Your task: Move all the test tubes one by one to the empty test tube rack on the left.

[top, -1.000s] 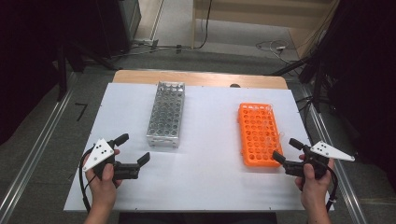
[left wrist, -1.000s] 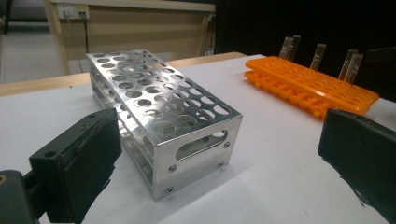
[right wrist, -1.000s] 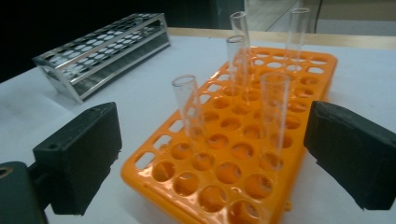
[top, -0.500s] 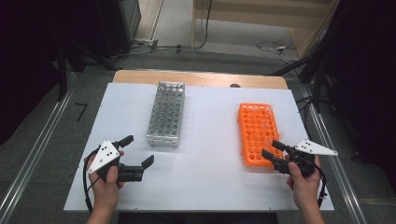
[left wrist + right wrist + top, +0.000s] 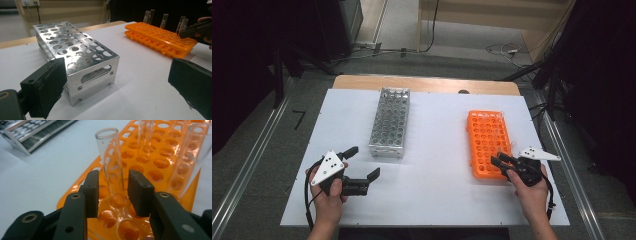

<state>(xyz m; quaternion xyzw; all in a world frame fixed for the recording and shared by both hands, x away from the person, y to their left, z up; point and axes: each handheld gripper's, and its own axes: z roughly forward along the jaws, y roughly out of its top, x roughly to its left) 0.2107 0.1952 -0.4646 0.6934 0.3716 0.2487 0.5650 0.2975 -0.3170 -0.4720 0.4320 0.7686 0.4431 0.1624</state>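
Since the glass tube [image 5: 111,165] standing in the orange rack's [image 5: 486,145] near corner looks light, slick and breakable, the right gripper [image 5: 113,192] — jaws just closing around it, pads not yet touching — should pinch mid-stem gently.

Grey floor [image 5: 257,150], white table [image 5: 432,195]

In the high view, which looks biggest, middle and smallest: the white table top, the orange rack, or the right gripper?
1. White table top, by far the biggest.
2. Orange rack.
3. Right gripper, smallest, its jaws just closing around a clear tube.
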